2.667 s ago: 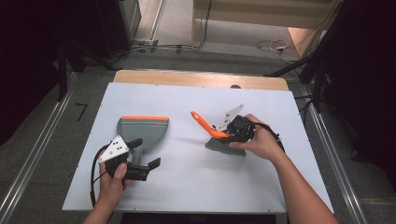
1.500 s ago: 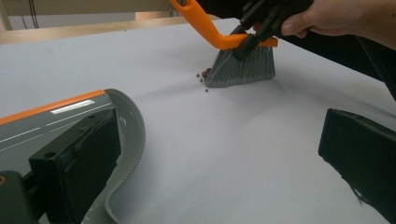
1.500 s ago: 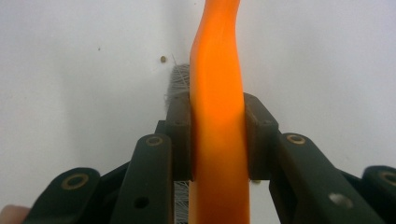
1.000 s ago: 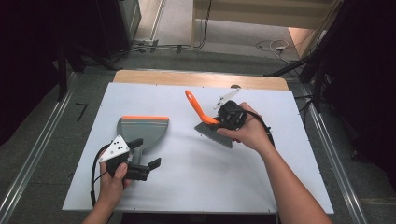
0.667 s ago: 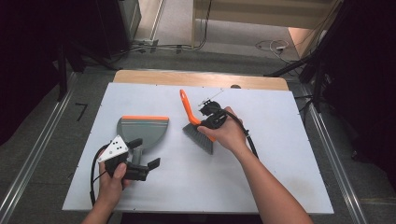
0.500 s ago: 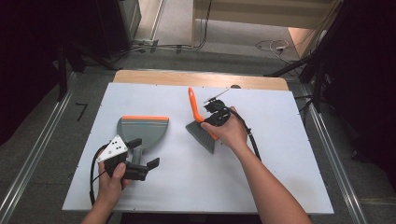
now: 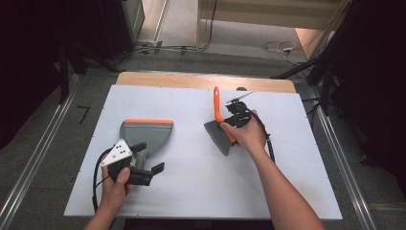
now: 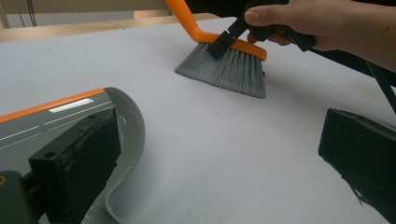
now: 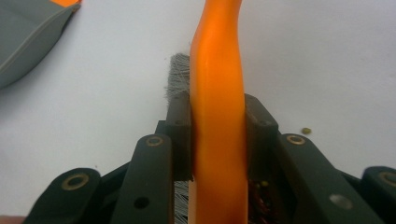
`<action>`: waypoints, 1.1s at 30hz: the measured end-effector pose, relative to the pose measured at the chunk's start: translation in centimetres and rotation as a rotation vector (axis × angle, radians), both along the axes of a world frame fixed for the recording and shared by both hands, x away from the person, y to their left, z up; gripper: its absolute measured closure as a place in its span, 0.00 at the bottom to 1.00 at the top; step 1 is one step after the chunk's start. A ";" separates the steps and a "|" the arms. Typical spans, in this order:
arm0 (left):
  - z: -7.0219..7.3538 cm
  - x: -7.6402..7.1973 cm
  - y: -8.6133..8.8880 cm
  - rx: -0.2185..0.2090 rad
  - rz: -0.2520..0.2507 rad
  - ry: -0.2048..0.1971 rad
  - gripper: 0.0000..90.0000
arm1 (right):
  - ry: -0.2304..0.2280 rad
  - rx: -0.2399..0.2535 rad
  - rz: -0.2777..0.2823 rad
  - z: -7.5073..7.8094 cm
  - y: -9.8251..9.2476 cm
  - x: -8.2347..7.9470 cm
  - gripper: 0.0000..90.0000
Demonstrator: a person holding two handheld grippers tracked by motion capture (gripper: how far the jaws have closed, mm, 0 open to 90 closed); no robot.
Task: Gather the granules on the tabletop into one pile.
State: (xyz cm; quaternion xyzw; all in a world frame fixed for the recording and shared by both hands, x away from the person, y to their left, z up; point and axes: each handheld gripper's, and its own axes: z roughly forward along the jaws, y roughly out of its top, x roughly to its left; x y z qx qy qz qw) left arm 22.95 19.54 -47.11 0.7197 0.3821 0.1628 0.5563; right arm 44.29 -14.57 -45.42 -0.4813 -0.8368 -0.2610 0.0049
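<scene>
A: Right hand-held gripper?
B: Pinching the orange back of the brush, jaws pressed on either side of it, as in the right gripper view. Well to the right of the dustpan.

A: Brush attitude?
B: Grey bristles down, tips on or just at the white desk; contact hard to confirm. Orange handle rising up and away from the dustpan's side of the desk.

A: Left hand-held gripper?
B: Spread, nothing between the jaws. Just beside the dustpan's near end, at its handle. In the left gripper view, one jaw over the grey rim of the dustpan; touching or not, cannot tell. Other jaw over bare desk, apart from it.

A: Dustpan itself?
B: Flat on the desk, orange lip on the far edge, facing away from the person.

A: Anything else?
B: One tiny yellowish speck on the desk, just beside the brush, opposite side from the dustpan. Bare desk between brush and dustpan.
</scene>
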 end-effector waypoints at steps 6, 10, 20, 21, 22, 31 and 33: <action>0.0 0.0 0.2 -0.002 0.003 -0.001 0.00 | -0.002 -0.001 -0.026 -0.1 -1.3 0.3 0.75; 0.0 0.0 0.2 0.000 0.002 -0.002 0.00 | 0.000 0.006 -0.041 -0.1 -1.9 0.3 0.75; 0.1 0.0 0.2 0.000 0.002 -0.002 0.00 | -0.016 -0.011 -0.049 0.1 -3.2 0.6 0.75; 0.1 0.0 0.1 0.001 0.002 -0.001 0.00 | -0.014 -0.011 -0.055 0.1 -3.3 0.6 0.75; 0.0 0.0 0.1 0.001 0.002 -0.002 0.00 | -0.019 -0.011 -0.051 0.1 -3.5 0.6 0.75; 0.0 0.0 0.1 0.003 0.004 -0.001 0.00 | -0.055 -0.027 -0.009 0.2 -3.9 0.6 0.75; 0.0 0.0 0.1 0.003 0.004 -0.001 0.00 | -0.061 -0.029 -0.001 0.3 -4.1 0.6 0.75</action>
